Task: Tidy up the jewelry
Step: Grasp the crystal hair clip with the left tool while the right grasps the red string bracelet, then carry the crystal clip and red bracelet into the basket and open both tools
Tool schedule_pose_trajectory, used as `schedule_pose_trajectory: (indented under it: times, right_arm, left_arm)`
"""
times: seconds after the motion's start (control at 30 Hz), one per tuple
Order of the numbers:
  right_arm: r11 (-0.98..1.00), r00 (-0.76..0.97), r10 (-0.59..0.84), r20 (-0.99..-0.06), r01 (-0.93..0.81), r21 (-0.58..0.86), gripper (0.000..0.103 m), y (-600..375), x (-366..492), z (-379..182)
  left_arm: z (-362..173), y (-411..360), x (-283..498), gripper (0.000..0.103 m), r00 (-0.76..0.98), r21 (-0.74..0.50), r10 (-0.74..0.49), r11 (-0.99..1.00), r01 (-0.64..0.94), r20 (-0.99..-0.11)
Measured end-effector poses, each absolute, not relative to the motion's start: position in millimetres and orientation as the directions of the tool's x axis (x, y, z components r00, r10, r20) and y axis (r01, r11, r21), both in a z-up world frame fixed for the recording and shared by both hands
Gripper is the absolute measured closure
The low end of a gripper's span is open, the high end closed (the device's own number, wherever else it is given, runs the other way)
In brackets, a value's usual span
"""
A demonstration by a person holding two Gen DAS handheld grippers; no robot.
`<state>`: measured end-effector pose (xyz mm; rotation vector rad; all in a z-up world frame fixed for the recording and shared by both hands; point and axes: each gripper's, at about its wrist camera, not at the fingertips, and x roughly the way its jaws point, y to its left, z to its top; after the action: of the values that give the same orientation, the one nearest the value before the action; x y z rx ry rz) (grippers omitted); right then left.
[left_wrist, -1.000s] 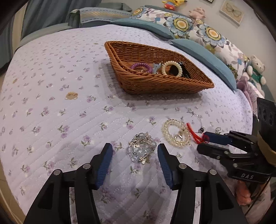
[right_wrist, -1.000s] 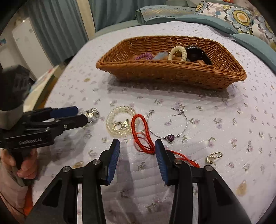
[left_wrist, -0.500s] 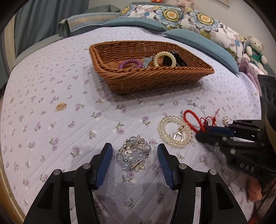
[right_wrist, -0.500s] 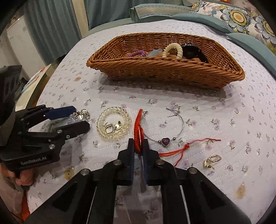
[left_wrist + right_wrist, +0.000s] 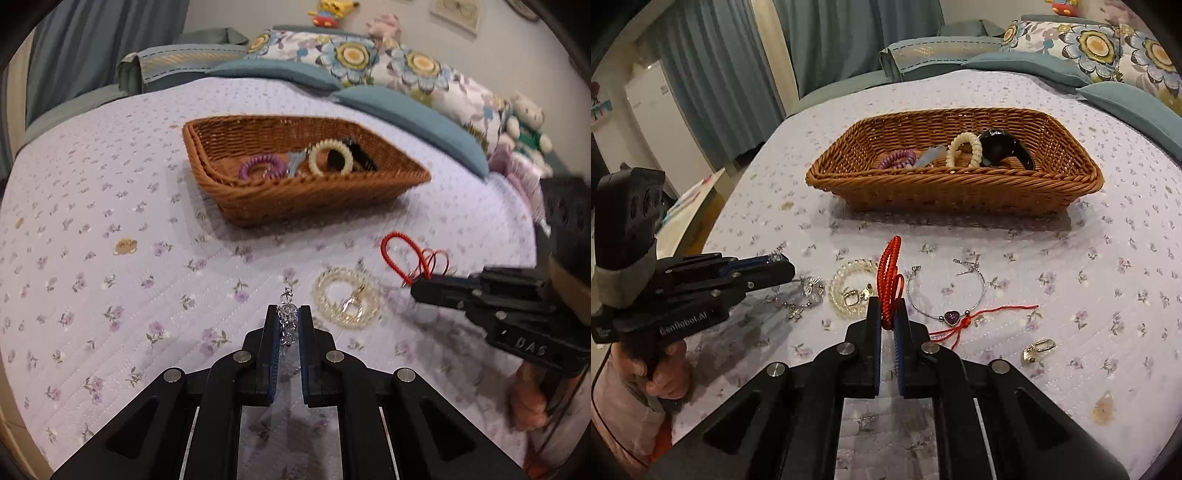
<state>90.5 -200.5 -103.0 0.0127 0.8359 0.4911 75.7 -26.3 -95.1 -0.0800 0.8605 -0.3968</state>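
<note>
**Two Pieces Gripped, Several Left on the Quilt**

Two grippers at work on the flowered lilac quilt [image 5: 1108, 192]. Your left gripper [image 5: 289, 326] is clamped on a clear crystal-bead bracelet with silver charms [image 5: 288, 314], part of it trailing on the fabric. Just beside lies a pale, translucent beaded bracelet with a gold clasp [image 5: 849, 286], untouched. Your right gripper [image 5: 887, 317] pinches a braided red cord bracelet [image 5: 889, 273], its loop upright, its tail on the bedding. Further right wait a thin silver bangle with a purple heart stone [image 5: 951, 295] and a small gold clasp [image 5: 1039, 349]. Beyond, the brown wicker basket [image 5: 960, 192] already holds four or so pieces; roughly half remains.
</note>
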Motion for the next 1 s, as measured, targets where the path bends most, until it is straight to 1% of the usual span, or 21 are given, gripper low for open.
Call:
schedule_pose_trajectory:
  times: [0.2,0.33,0.4,0.5,0.63,0.77,0.87,1.0]
  right_arm:
    - [0.887,0.594,0.443,-0.672,-0.402,0.229,0.094,-210.0,88.4,-87.5]
    - [0.878,0.61,0.468,-0.639,-0.402,0.259,0.094,-216.2,92.4,-65.4]
    - [0.877,0.627,0.472,-0.62,-0.404,0.26,0.094,-218.6,96.1,-51.6]
    - [0.88,0.659,0.468,-0.588,-0.411,0.24,0.094,-219.7,108.0,-24.9]
    - [0.887,0.707,0.454,-0.543,-0.414,0.203,0.094,-219.8,133.5,12.2]
    - [0.89,0.72,0.449,-0.529,-0.416,0.19,0.094,-219.2,173.8,36.9]
    - [0.882,0.706,0.465,-0.534,-0.419,0.215,0.094,-219.8,203.3,42.4]
    - [0.876,0.675,0.48,-0.56,-0.406,0.262,0.094,-215.9,241.9,32.0]
  left_arm:
    - [-79.8,-11.6,73.5,0.094,0.592,-0.35,-0.478,0.878,0.325,-0.648]
    - [-57.1,-2.6,73.6,0.094,0.59,-0.463,-0.591,0.804,0.373,-0.551]
    - [-39.0,-0.9,76.4,0.094,0.602,-0.483,-0.62,0.779,0.399,-0.503]
    - [-17.6,-2.0,83.8,0.094,0.616,-0.489,-0.642,0.759,0.429,-0.457]
    - [6.9,-9.5,107.1,0.094,0.643,-0.452,-0.632,0.769,0.452,-0.432]
    - [23.6,-17.9,141.0,0.094,0.666,-0.429,-0.618,0.78,0.455,-0.417]
    - [26.2,-24.9,168.0,0.094,0.683,-0.42,-0.593,0.798,0.432,-0.426]
    - [12.5,-27.5,200.3,0.094,0.682,-0.438,-0.58,0.806,0.399,-0.445]
